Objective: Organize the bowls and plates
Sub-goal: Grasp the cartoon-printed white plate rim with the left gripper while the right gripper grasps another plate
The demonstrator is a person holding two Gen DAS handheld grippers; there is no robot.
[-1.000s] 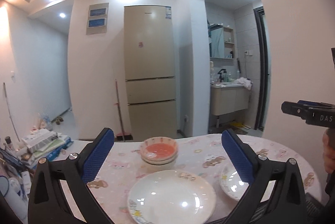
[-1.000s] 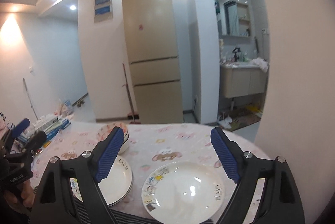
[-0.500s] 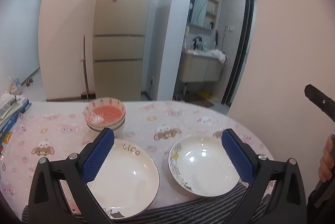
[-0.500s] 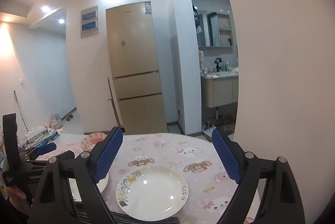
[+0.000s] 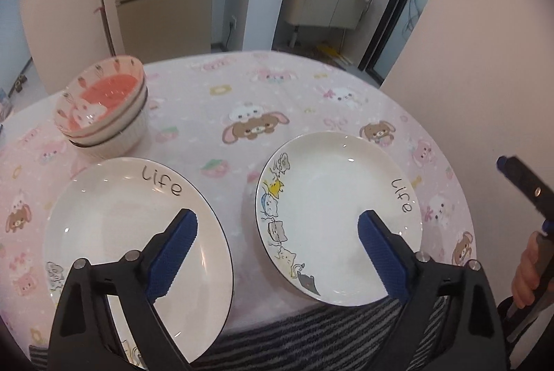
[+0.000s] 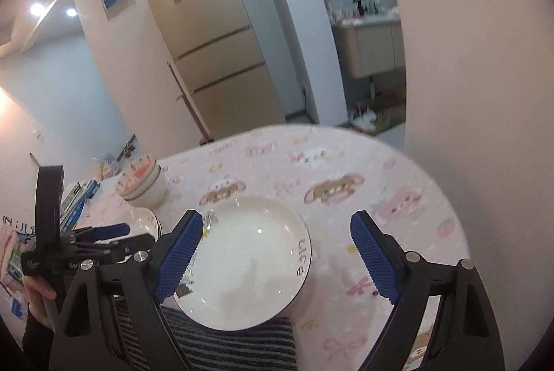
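Blue ribbed fingers (image 5: pixel 173 253) of the left gripper (image 5: pixel 277 253) stand wide apart and are closing, with nothing pinched between them; they hang over the near edge of the table (image 5: pixel 297 94), one finger above the left plate (image 5: pixel 114 218) and the other above the right plate (image 5: pixel 339 215). Both plates are white, carry the word "Life" on the rim and lie flat on a pink cartoon-print tablecloth, side by side with a strip of cloth between them. The right plate also has a row of small cat drawings along its left rim. Beyond the left plate, just beside its far rim, sits a stack of bowls (image 5: pixel 104 107); the top one is pink inside. The right gripper (image 6: pixel 277 253) has its blue fingers (image 6: pixel 374 260) spread wide too, gripping nothing, poised above the right plate's near side, with one finger over the plate's left rim and the other over bare cloth to its right. A striped cloth (image 6: pixel 235 343) lies along the table's near edge under that plate. A tall fridge (image 6: pixel 204 35) stands against the far wall.
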